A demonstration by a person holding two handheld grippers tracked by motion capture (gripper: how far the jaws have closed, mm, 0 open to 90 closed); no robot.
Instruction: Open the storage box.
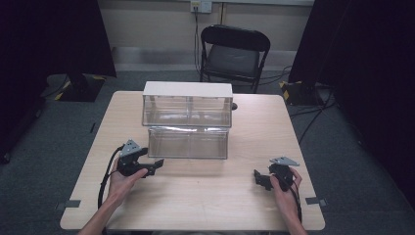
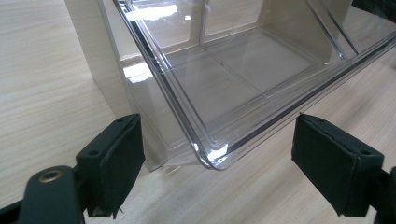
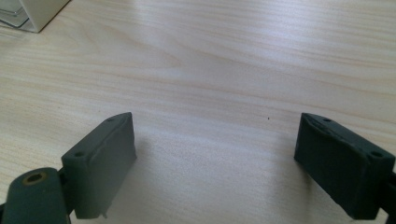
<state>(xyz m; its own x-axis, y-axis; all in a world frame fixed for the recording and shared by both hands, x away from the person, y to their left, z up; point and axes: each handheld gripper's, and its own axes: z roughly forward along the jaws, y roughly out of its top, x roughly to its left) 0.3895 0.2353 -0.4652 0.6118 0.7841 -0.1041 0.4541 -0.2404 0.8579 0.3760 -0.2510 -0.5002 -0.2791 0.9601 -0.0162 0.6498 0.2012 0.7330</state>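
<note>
Two clear plastic bin tiers make up the white-topped organizer (image 1: 188, 125), set mid-table (image 1: 205, 205). The left gripper (image 1: 147, 165) is held spread at its lower front corner (image 2: 212, 158); the right gripper (image 1: 266, 178) is held spread over bare wood.

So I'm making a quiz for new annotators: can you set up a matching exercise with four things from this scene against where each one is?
Things:
1. left gripper
2. right gripper
3. clear two-tier bin
4. folding chair

Places:
A. on the floor beyond the table's far edge
B. middle of the table
C. at the bin's near left corner, fingers open
D. over bare wood, near right part of the table, fingers open

Pairs: 1-C, 2-D, 3-B, 4-A
</note>
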